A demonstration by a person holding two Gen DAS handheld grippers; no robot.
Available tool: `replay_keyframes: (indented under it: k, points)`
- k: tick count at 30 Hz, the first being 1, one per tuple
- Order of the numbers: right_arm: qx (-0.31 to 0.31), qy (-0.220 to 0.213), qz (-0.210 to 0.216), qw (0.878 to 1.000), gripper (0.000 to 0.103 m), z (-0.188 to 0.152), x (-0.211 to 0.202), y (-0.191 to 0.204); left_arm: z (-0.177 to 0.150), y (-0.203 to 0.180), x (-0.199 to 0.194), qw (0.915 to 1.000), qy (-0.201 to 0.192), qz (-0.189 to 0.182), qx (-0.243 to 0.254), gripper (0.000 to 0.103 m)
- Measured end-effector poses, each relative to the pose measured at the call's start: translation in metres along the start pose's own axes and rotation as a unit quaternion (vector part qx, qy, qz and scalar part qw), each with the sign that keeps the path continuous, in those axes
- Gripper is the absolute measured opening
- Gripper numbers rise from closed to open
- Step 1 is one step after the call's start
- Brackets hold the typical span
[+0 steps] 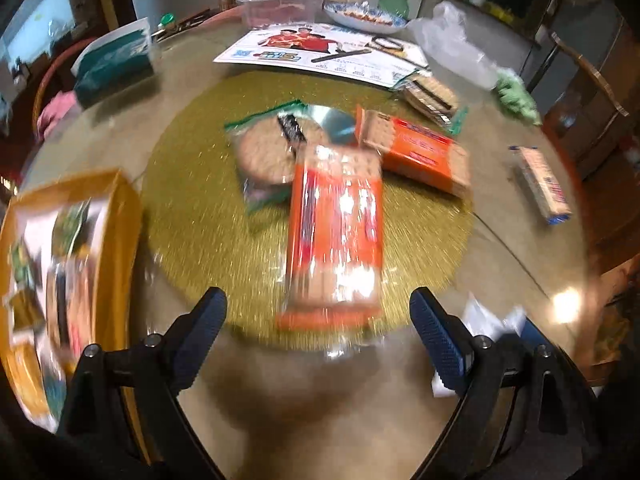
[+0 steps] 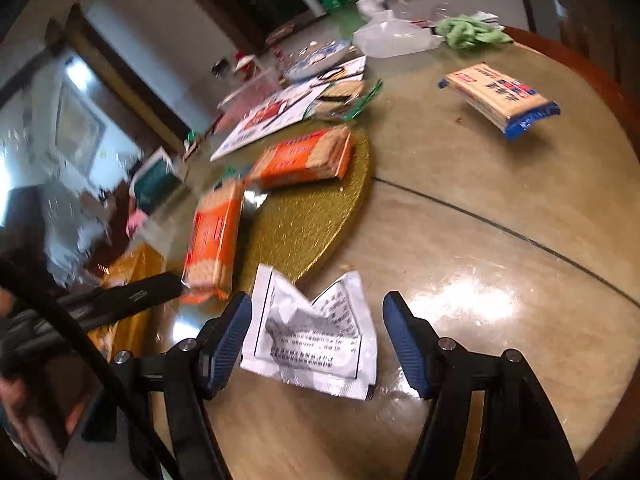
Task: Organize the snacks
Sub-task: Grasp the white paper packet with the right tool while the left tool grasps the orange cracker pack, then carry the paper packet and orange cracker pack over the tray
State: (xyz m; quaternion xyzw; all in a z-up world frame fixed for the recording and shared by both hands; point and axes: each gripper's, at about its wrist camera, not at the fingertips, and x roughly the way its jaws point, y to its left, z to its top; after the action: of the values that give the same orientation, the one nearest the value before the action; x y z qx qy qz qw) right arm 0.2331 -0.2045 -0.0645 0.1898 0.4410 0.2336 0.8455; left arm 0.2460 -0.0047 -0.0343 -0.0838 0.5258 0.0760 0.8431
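Both claws stand released, nothing between their pads. The left claw (image 1: 318, 332) hangs over the near edge of the gold glitter mat (image 1: 192, 208), lined up with the nearest orange cracker pack (image 1: 336, 232), which lies lengthwise toward it; in my judgement this is an approach to that pack, though no contact is made. The right claw (image 2: 316, 340) straddles a crumpled white sachet (image 2: 316, 340) lying on the worktop (image 2: 500, 240), its pads to either side and apart from it.

Snacks lie loose rather than sorted: a second orange cracker pack (image 1: 420, 156) rests at the far right of the mat, a round biscuit bag (image 1: 264, 152) lies partly under the near pack, a further biscuit bag (image 1: 432, 96) sits beyond the mat, and a blue-edged cracker pack (image 2: 500, 96) lies alone, well apart, at the far right. A yellow box (image 1: 120, 216) at near left appears already to hold packets and is probably the collecting place.

Limits: heavy blur smears the box contents and all print on the packs. The box is cut off by the picture edge. The lower half of the round bag is covered. Far clutter, including a clear tub (image 1: 280, 8) and a patterned plate (image 1: 364, 16), cannot be read in detail.
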Motion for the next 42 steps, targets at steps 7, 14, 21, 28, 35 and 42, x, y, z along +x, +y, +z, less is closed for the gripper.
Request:
replay_keyframes:
  k: [7,14,21,28,35,42]
  points:
    - [0.018,-0.013,0.011,1.0,0.068,0.001,-0.001,-0.006,0.016,-0.01,0.036,0.9995,0.024,0.022,0.002,0.056]
    - [0.009,-0.009,0.014,1.0,0.068,-0.003,-0.003,-0.005,-0.05,0.005,-0.012,0.9996,0.012,-0.022,-0.009,0.055]
    - [-0.063,0.012,-0.063,0.996,0.073,-0.01,0.004,0.032,-0.136,0.041,-0.053,0.998,-0.015,-0.025,-0.056,0.055]
    - [-0.118,0.009,-0.211,0.97,0.057,-0.021,0.027,0.067,-0.157,0.057,-0.069,0.9959,-0.046,-0.04,-0.067,0.055]
    - [-0.135,-0.002,-0.2,0.97,0.025,-0.033,0.015,0.065,-0.165,0.059,-0.077,0.9948,-0.056,-0.062,-0.059,0.055]
    - [-0.112,-0.027,-0.118,0.986,0.019,-0.038,-0.017,0.06,-0.168,0.062,-0.09,0.9904,-0.067,-0.101,-0.066,0.055]
